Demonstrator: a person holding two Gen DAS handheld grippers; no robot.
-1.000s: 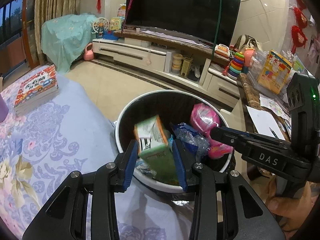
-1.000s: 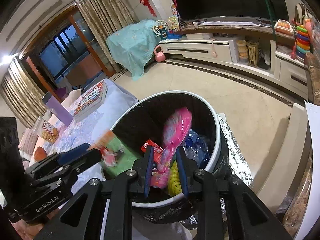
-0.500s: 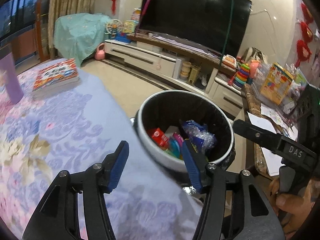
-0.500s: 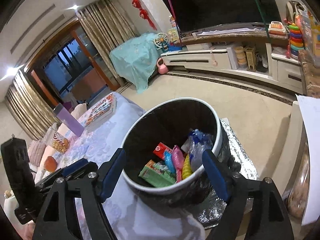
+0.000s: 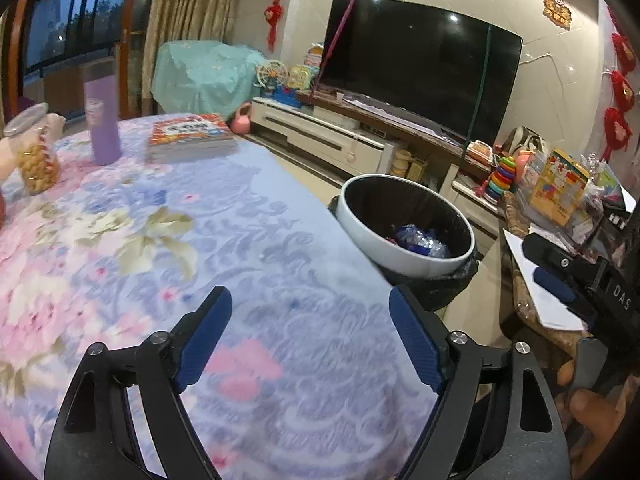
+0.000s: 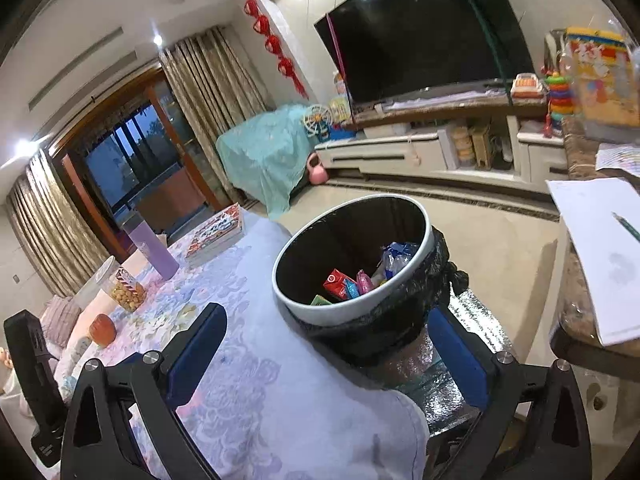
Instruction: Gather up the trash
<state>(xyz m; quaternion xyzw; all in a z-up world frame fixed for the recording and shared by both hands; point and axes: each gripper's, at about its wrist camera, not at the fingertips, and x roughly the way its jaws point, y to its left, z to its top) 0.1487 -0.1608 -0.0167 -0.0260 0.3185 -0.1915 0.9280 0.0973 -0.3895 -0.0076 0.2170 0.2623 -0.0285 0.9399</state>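
Observation:
A white-rimmed trash bin [image 5: 416, 258] [image 6: 304, 308] with a black liner stands just off the table's edge. Inside it lie wrappers: a red carton [image 6: 338, 283], a pink packet [image 6: 363, 281], a green box [image 6: 322, 301] and crumpled blue plastic [image 5: 420, 240] [image 6: 394, 256]. My left gripper [image 5: 310, 338] is open over the floral tablecloth [image 5: 160, 240], nothing between its blue pads, well short of the bin. My right gripper [image 6: 326, 354] is open too, wide, below the bin's near side, empty. The right gripper's body [image 5: 580, 292] shows at the right of the left wrist view, held by a hand [image 5: 588, 412].
On the table stand a purple tumbler [image 5: 102, 120] [image 6: 154, 254], a stack of books [image 5: 188, 138] [image 6: 218, 232], a snack jar [image 5: 34, 152] [image 6: 122, 286]. A side table with papers [image 6: 600, 248] lies right of the bin. A TV [image 5: 416, 68] and low cabinet sit behind.
Both grippers let go of their trash into the bin, opened wide and drew back and up. The left one now hovers over the tablecloth, left of the bin.

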